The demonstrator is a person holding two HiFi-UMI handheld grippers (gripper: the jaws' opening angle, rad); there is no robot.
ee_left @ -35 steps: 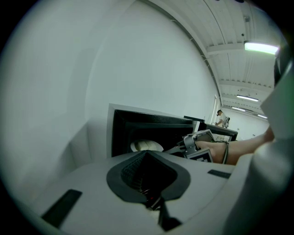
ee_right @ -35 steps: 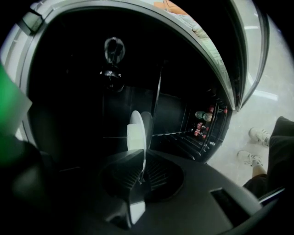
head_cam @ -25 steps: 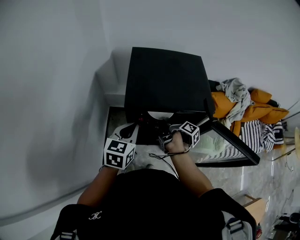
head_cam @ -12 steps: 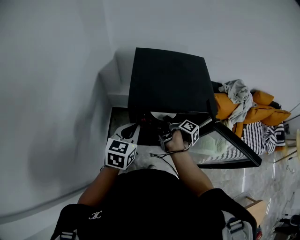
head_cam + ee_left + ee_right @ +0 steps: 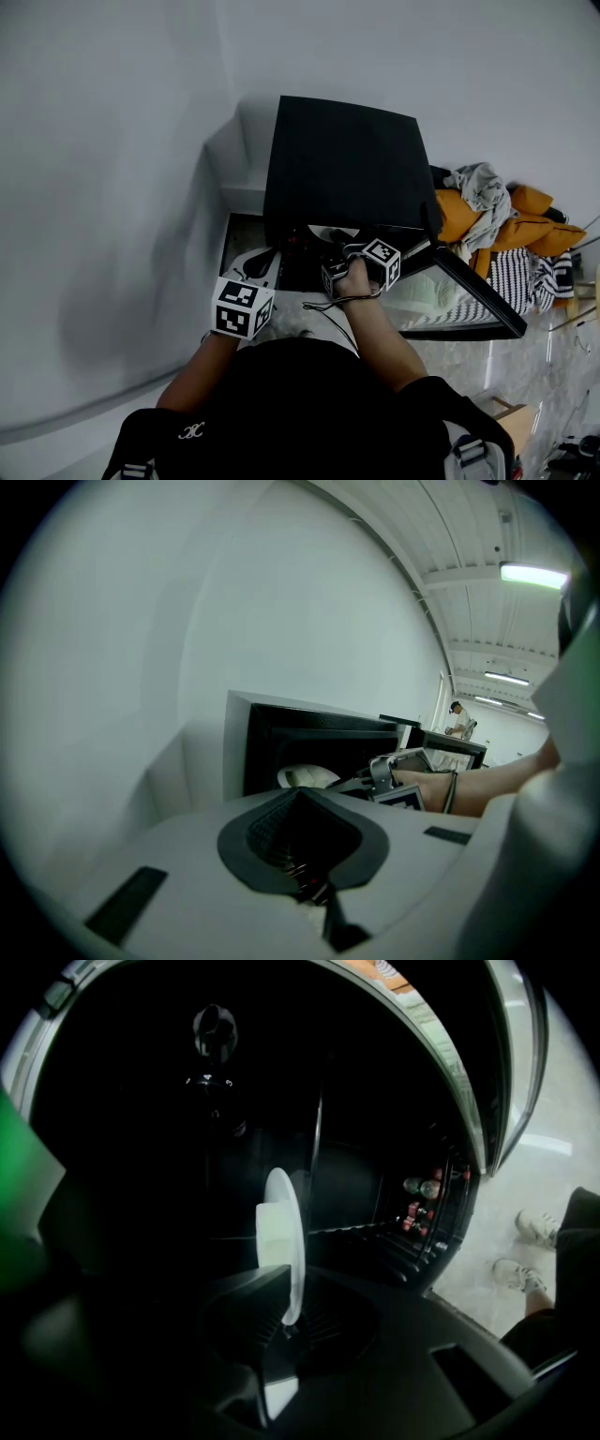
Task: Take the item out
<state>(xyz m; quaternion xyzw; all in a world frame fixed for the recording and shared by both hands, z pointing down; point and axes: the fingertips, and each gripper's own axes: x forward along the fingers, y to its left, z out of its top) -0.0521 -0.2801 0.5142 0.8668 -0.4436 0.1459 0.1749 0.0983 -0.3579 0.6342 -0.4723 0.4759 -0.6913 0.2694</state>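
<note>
A black oven [image 5: 342, 164] stands with its door [image 5: 478, 292] swung open to the right. In its dark cavity there is a white plate [image 5: 281, 1232], seen edge-on in the right gripper view; it also shows as a pale disc [image 5: 305, 776] in the left gripper view and at the oven mouth [image 5: 330, 232] in the head view. My right gripper [image 5: 284, 1314] is shut on the plate's rim, reaching into the opening [image 5: 336, 248]. My left gripper [image 5: 261, 267] hangs back in front of the oven's left side, jaws together with nothing in them [image 5: 302, 808].
A heap of orange and grey clothes [image 5: 487, 211] and striped fabric [image 5: 530, 270] lies right of the oven. White wall [image 5: 112, 187] runs along the left and behind. Shoes [image 5: 525, 1241] stand on the pale floor below the door. Red-tipped parts [image 5: 422, 1206] line the cavity's right side.
The head view has drifted slightly, so the oven sits a little further right. The right gripper stays at the oven mouth on the plate. The left gripper has barely moved.
</note>
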